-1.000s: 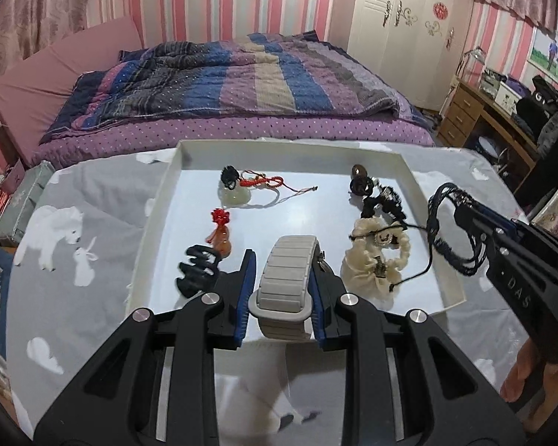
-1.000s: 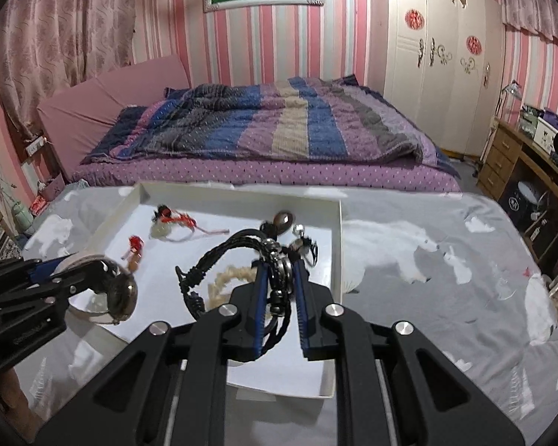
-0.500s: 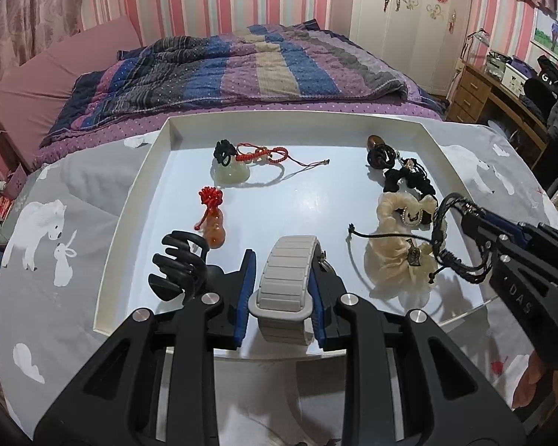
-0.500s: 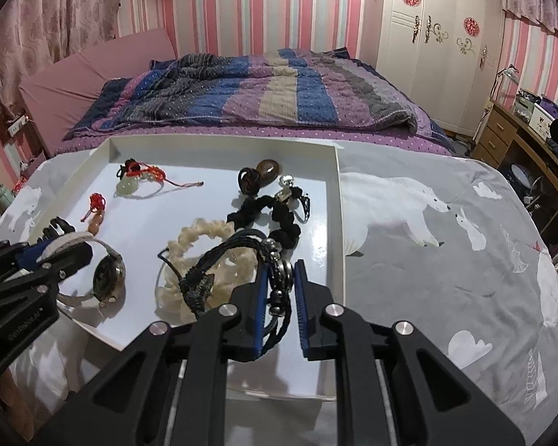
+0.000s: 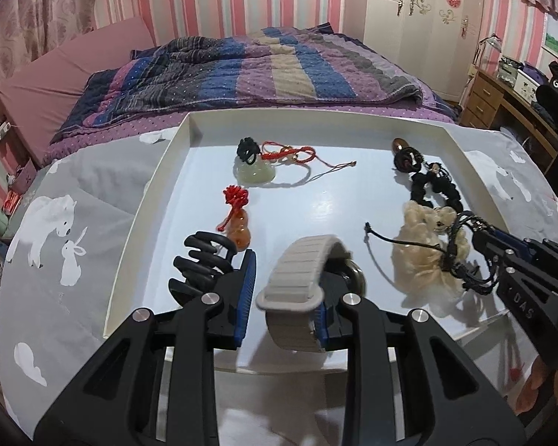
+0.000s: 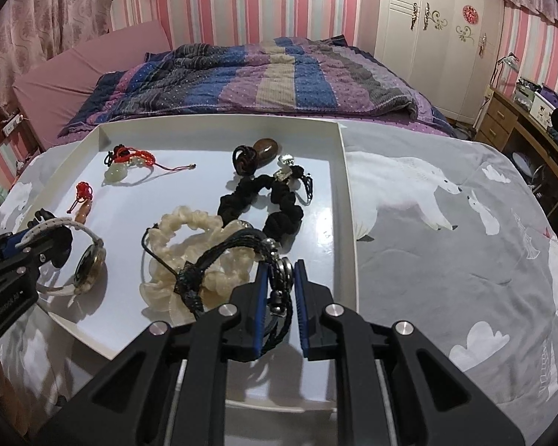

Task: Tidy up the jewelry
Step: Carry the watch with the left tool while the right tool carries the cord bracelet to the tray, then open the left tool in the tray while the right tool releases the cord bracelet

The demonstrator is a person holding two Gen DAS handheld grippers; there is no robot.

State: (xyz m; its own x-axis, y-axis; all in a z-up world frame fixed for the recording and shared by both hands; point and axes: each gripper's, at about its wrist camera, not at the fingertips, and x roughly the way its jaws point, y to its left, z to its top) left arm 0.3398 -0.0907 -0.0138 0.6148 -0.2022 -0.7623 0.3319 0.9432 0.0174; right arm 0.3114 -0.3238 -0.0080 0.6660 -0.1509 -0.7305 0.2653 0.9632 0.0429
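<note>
**Watch and cord bracelet over the tray**

The left gripper (image 5: 284, 297) has its fingers (image 5: 246, 290) parted with a gap on one side, the beige-strapped watch (image 5: 301, 271) between them and leaning on the right finger. The right gripper (image 6: 279, 293) is nearly closed, pinching a black cord bracelet (image 6: 238, 256). Both hang over the white tray (image 6: 348, 200), beside a cream scrunchie (image 6: 197, 256), black scrunchie (image 6: 275, 200), black hair claw (image 5: 201, 264), and red-corded pendants (image 5: 256, 171).

A striped quilt (image 6: 264, 74) covers the bed, beside a white wardrobe (image 6: 439, 37) and wooden desk (image 6: 517, 119).
</note>
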